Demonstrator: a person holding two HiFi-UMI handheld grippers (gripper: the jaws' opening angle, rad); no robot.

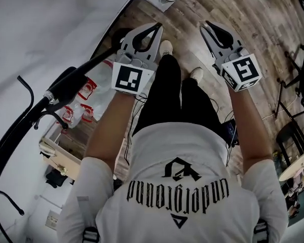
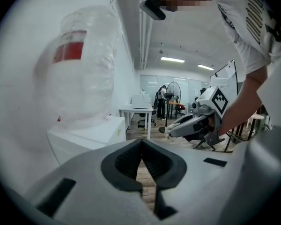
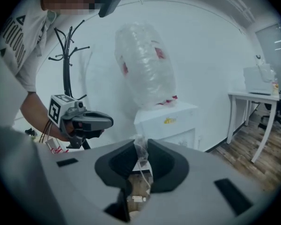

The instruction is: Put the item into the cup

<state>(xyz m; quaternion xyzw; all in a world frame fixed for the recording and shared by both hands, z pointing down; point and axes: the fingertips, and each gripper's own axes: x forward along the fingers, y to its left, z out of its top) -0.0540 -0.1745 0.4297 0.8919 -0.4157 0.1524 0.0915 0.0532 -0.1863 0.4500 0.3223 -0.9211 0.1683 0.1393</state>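
Clear crinkly sachet (image 3: 142, 154) pinched in ribbed black pads (image 3: 120, 165) of right gripper (image 3: 141, 144)

We are looking along our left gripper (image 2: 142, 146), whose jaws are meeting at the tips with nothing between them, wooden floor (image 2: 146, 175) showing through below. Beyond, the right gripper (image 2: 172, 131) is pointing leftward, its marker cube (image 2: 218, 102) facing us. At left, a clear plastic bag (image 2: 82, 69) with a red label is rising above a white cabinet (image 2: 89, 137).
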